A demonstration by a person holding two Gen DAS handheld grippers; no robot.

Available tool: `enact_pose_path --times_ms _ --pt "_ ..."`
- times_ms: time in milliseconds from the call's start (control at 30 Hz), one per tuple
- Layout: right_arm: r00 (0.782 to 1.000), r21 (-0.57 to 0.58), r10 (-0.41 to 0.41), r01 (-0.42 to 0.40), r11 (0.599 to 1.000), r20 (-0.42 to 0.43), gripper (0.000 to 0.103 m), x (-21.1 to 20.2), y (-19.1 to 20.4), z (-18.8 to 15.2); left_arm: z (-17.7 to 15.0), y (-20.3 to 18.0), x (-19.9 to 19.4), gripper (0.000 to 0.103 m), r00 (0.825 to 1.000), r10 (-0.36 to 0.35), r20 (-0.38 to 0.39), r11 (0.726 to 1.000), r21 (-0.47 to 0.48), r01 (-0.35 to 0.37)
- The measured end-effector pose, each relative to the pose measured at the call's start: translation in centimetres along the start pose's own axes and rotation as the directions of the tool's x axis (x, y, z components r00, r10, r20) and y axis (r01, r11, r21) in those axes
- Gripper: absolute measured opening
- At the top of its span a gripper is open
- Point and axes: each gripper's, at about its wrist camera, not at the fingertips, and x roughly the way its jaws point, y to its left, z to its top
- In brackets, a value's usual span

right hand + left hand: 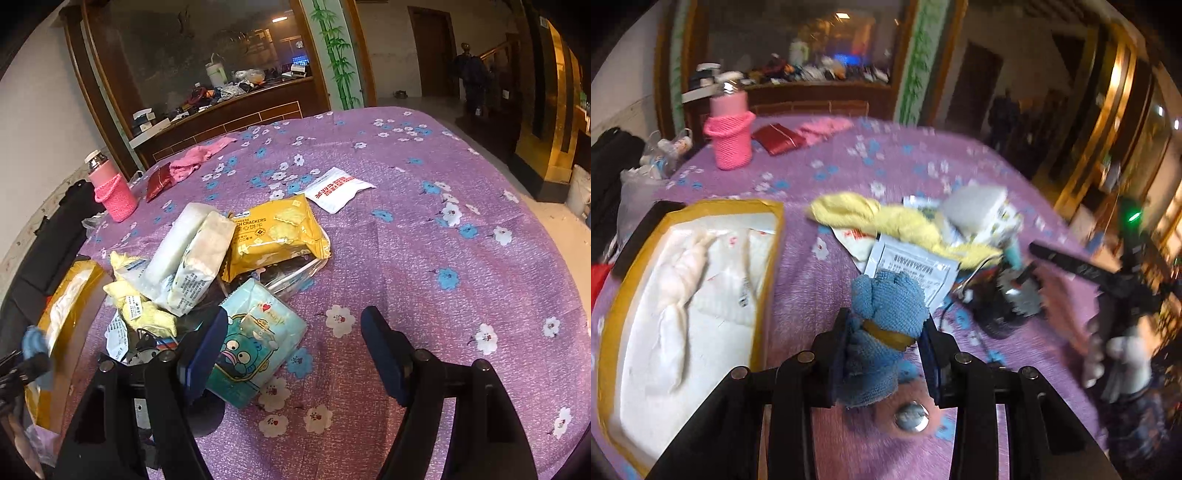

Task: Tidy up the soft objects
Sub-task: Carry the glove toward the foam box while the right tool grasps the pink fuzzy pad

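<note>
My left gripper [886, 332] is shut on a rolled blue towel [886, 314] tied with a yellow band, held above the purple floral tablecloth. To its left is a cardboard box [768, 266] lined with white cloths [683, 277]; the box also shows in the right wrist view [74, 291], with the blue towel [35, 341] at the far left. My right gripper [295, 339] is open and empty above the table, beside a cartoon tissue pack [255, 339]. A yellow cloth [886, 218] [140, 306] lies in the pile of packets.
The pile holds a yellow cracker packet [273, 232], white tissue packs [192, 254] and paper sachets [912, 266]. A white sachet [336, 188] lies apart. A pink knitted bottle [110, 195], a red pouch [777, 138] and a pink cloth [195, 160] sit at the far side.
</note>
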Motion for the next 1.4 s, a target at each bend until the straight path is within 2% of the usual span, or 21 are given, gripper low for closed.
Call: enact_pose_path --times_ms 167,300,367,433,467,533,633,700,733,800,867,900,1067,1200,1267,1400 --pt "0.999 0.014 0.046 -0.046 0.999 0.013 0.073 -0.1 -0.3 0.1 -1.6 1.4 -4.7 0.036 0.990 -0.060 0.125 0.993 -0.090 0.072" --pt "0.994 -0.009 0.067 -0.067 0.998 0.087 0.073 -2.4 0.9 0.0 -3.0 2.9 -6.8 0.036 0.984 -0.054 0.172 0.989 -0.129 0.076" --pt "0.985 -0.032 0.136 -0.133 0.991 0.106 0.073 -4.6 2.4 -0.4 -3.5 3.7 -7.5 0.036 0.983 -0.042 0.181 0.988 -0.141 0.068" --pt "0.968 -0.097 0.240 -0.233 0.968 0.077 0.075 -6.7 5.5 -1.5 -4.0 4.4 -8.1 0.036 0.982 -0.022 0.187 0.989 -0.142 0.050" --pt "0.962 -0.132 0.271 -0.264 0.956 0.044 0.081 -7.0 6.9 -1.9 -4.3 4.7 -8.2 0.036 0.982 -0.015 0.190 0.989 -0.142 0.042" --pt "0.942 -0.232 0.326 -0.337 0.913 -0.086 0.082 -6.7 10.9 -3.3 -4.8 5.4 -8.4 0.036 0.981 -0.007 0.193 0.988 -0.151 0.037" --pt "0.924 -0.333 0.290 -0.363 0.870 -0.248 0.082 -4.3 16.1 -6.0 -5.4 6.3 -8.5 0.036 0.980 -0.009 0.201 0.984 -0.171 0.044" --pt "0.922 -0.409 0.225 -0.346 0.844 -0.315 0.081 -2.4 19.1 -7.9 -5.8 6.9 -8.8 0.036 0.978 -0.009 0.207 0.982 -0.183 0.048" --pt "0.925 -0.435 0.204 -0.336 0.836 -0.322 0.078 -1.8 19.9 -8.5 -6.0 7.1 -9.0 0.036 0.978 -0.008 0.210 0.981 -0.187 0.048" --pt "0.928 -0.491 0.153 -0.314 0.812 -0.339 0.069 -0.5 21.6 -9.6 -6.2 7.7 -9.6 0.036 0.976 0.003 0.217 0.980 -0.195 0.040" --pt "0.932 -0.514 0.118 -0.292 0.807 -0.344 0.046 0.3 22.1 -10.1 -6.6 8.3 -10.4 0.036 0.974 0.018 0.225 0.979 -0.200 0.028" --pt "0.934 -0.521 0.098 -0.276 0.808 -0.344 0.046 0.7 22.1 -10.2 -6.7 8.6 -10.7 0.036 0.973 0.028 0.227 0.980 -0.200 0.018" --pt "0.933 -0.488 0.127 -0.289 0.824 -0.338 0.041 0.0 21.2 -9.4 -7.2 10.4 -11.2 0.036 0.972 0.053 0.231 0.974 -0.225 0.000" --pt "0.934 -0.439 0.198 -0.318 0.840 -0.297 0.041 -2.0 21.2 -7.1 -7.0 12.0 -11.3 0.036 0.974 0.056 0.219 0.971 -0.240 -0.002" --pt "0.930 -0.432 0.233 -0.342 0.835 -0.286 0.041 -2.7 22.1 -6.0 -6.5 12.7 -11.4 0.036 0.976 0.076 0.205 0.971 -0.236 -0.026" --pt "0.904 -0.431 0.305 -0.413 0.802 -0.300 0.042 -3.0 25.9 -4.6 -5.0 14.5 -10.5 0.036 0.980 0.117 0.162 0.968 -0.240 -0.076"
